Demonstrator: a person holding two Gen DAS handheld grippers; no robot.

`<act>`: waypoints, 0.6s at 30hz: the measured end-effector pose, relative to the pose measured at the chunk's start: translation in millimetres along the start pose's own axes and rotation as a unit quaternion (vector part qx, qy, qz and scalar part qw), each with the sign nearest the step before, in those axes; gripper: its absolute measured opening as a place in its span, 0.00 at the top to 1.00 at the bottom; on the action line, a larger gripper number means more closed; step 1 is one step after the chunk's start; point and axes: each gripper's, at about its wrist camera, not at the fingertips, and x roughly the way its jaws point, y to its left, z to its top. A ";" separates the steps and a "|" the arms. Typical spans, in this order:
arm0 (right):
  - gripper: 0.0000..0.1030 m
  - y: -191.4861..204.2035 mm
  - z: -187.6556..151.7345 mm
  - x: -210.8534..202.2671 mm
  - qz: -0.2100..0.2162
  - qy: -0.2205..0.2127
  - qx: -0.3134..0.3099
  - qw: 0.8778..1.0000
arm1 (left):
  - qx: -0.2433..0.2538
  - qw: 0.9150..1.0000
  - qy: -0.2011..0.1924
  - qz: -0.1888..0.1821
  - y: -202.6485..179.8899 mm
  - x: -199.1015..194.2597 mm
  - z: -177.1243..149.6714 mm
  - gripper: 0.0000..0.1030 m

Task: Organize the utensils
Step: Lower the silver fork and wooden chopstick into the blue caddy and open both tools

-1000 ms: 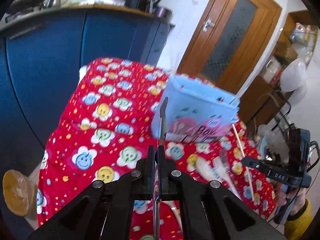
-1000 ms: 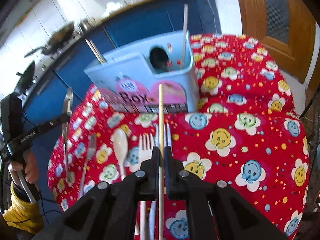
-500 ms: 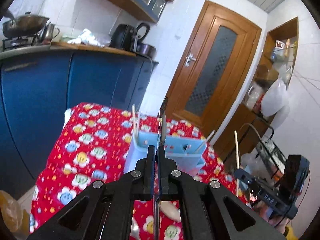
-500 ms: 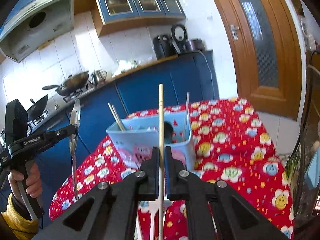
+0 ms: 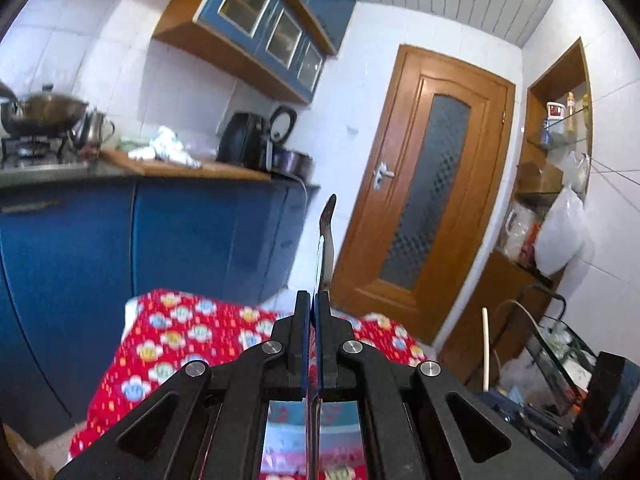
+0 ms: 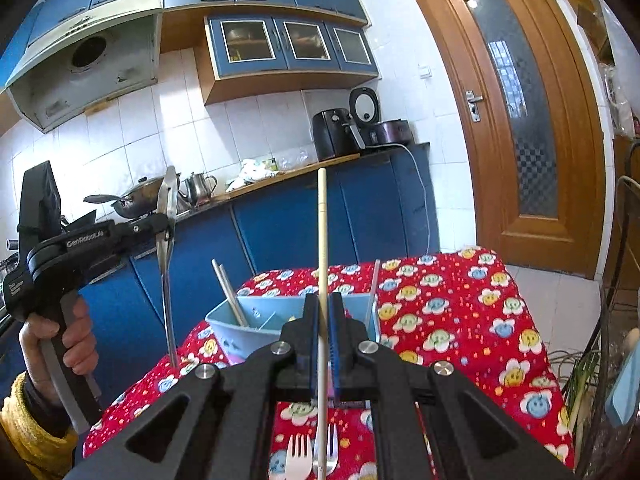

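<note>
Steel glints in the left claw (image 6: 166, 226), whose jaws are pressed together on a flat metal utensil (image 6: 167, 248) held upright in the air to the left of the light blue organizer box (image 6: 256, 326); its working end is edge-on in both views, so whether it is a knife or a spoon cannot be told. The right claw (image 6: 323, 322) is likewise closed, gripping a pale wooden chopstick (image 6: 322, 240) that stands nearly vertical above the box. That box sits on the red smiley-patterned cloth covering the surface (image 6: 460, 320) and already holds a pair of chopsticks (image 6: 229, 292) in its left compartment and another thin stick (image 6: 374, 284) at its right side. The step in hand looks like the carry: both pieces are lifted and ready to be dropped in. Next, each claw probably has to tip its piece over the matching compartment, lower it inside the rim, then release. Two forks (image 6: 312, 456) lie on the cloth near the bottom edge, partly covered by the right claw's body, and anything else lying there is hidden. In the left wrist view the box is almost wholly blocked by the claw.
</note>
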 end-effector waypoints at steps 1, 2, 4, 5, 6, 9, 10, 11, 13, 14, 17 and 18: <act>0.94 -0.4 1.5 3.1 0.001 -0.003 -0.001 1.000 | 0.003 1.000 -0.009 0.004 -1.3 3.2 1.5 0.98; 0.94 -0.7 2.9 6.1 0.003 -0.004 -0.002 1.000 | 0.007 1.000 -0.019 0.007 -2.4 6.4 2.8 0.98; 0.94 -0.3 6.4 12.9 0.002 -0.010 -0.005 1.000 | 0.012 0.999 -0.033 0.017 -3.8 12.7 4.5 0.98; 0.94 -0.4 8.4 16.3 0.002 -0.014 -0.006 1.000 | 0.012 0.999 -0.039 0.022 -3.9 16.0 4.9 0.98; 0.94 -0.6 10.6 19.6 0.003 -0.018 -0.007 1.000 | 0.012 0.999 -0.045 0.027 -3.7 18.5 5.3 0.98; 0.94 -1.1 17.0 28.9 0.005 -0.035 -0.010 0.999 | 0.012 0.997 -0.062 0.037 -1.6 26.6 5.8 0.98; 0.94 -0.6 18.6 31.3 0.007 -0.040 -0.012 0.999 | 0.012 0.997 -0.066 0.041 -0.4 28.8 5.3 0.98; 0.94 -0.5 20.6 34.5 0.009 -0.046 -0.013 0.999 | 0.011 0.997 -0.069 0.043 0.9 31.2 5.1 0.98; 0.94 0.3 24.1 43.3 0.011 -0.059 -0.018 0.998 | 0.007 0.996 -0.073 0.050 4.1 36.8 3.6 0.98; 0.94 0.4 24.8 47.5 0.011 -0.064 -0.022 0.998 | 0.004 0.996 -0.074 0.053 6.5 40.0 2.2 0.98; 0.94 -0.2 26.2 65.6 0.013 -0.076 -0.030 0.997 | -0.001 0.995 -0.076 0.064 12.5 48.8 -4.6 0.98; 0.94 -0.6 25.3 72.1 0.015 -0.077 -0.032 0.996 | -0.003 0.995 -0.074 0.067 14.8 52.0 -7.7 0.98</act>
